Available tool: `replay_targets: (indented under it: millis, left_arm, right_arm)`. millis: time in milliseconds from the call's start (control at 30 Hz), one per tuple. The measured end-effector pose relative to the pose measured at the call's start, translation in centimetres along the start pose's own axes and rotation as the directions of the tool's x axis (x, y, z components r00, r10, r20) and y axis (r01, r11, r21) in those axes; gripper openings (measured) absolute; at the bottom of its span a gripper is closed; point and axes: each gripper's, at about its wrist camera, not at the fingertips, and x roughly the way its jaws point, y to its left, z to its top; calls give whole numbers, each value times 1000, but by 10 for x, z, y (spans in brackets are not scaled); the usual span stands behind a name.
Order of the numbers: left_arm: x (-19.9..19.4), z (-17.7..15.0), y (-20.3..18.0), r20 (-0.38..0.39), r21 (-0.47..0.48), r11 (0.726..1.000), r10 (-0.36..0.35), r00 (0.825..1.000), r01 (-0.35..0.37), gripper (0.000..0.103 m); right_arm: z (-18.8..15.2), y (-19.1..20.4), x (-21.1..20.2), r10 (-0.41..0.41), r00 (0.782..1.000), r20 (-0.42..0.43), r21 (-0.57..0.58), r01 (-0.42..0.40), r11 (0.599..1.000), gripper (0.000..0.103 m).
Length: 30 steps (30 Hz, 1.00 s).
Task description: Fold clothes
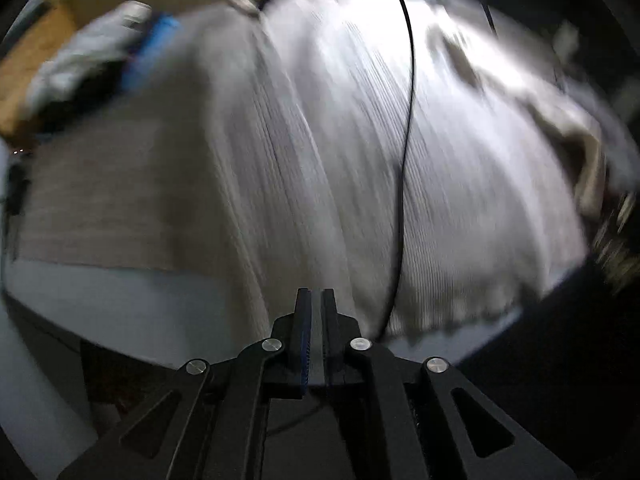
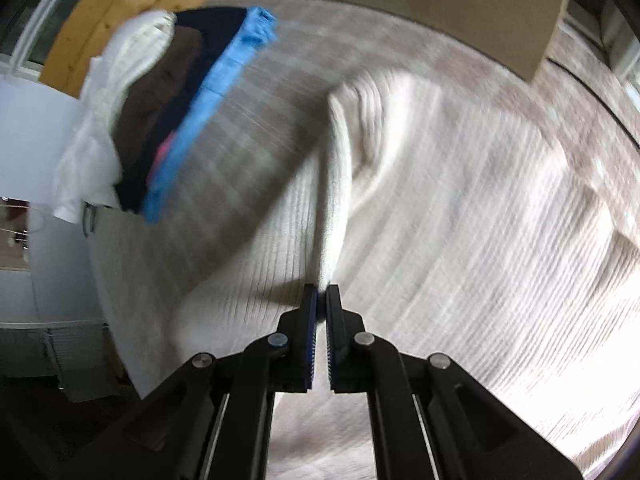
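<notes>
Right wrist view: the white ribbed sweater (image 2: 460,208) lies spread on a beige bed cover (image 2: 256,92). The right gripper (image 2: 321,294) is clenched on a raised fold of it. The left gripper (image 1: 316,296) is clenched too; what it pinches is unclear. Folded clothes (image 2: 176,112) lie stacked further away.

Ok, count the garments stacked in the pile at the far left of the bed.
5 visible: a white knit outermost left, brown, dark navy, a pink sliver, and blue nearest the cream sweater. Others may be hidden.
</notes>
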Motion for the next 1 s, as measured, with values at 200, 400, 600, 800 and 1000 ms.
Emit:
replay_targets:
  millis: [200, 400, 600, 800, 1000]
  left_arm:
    - [-25, -6, 25, 76, -108, 988, -99, 992, 107, 42]
    - [-21, -1, 84, 121, -320, 943, -57, 991, 94, 38]
    - [8, 18, 84, 42, -306, 952, 19, 999, -5, 45]
    - [18, 20, 86, 26, -316, 949, -3, 1000, 11, 47]
    - [17, 18, 92, 39, -321, 946, -27, 999, 38, 44]
  right_arm:
    - [-4, 8, -3, -65, 998, -9, -73, 64, 995, 5]
    - [1, 27, -26, -86, 995, 59, -135, 94, 986, 6]
    - [9, 44, -35, -60, 996, 73, -165, 72, 984, 24]
    - [18, 68, 3, -53, 999, -11, -194, 50, 980, 36]
    - [23, 86, 12, -120, 992, -27, -215, 111, 970, 36]
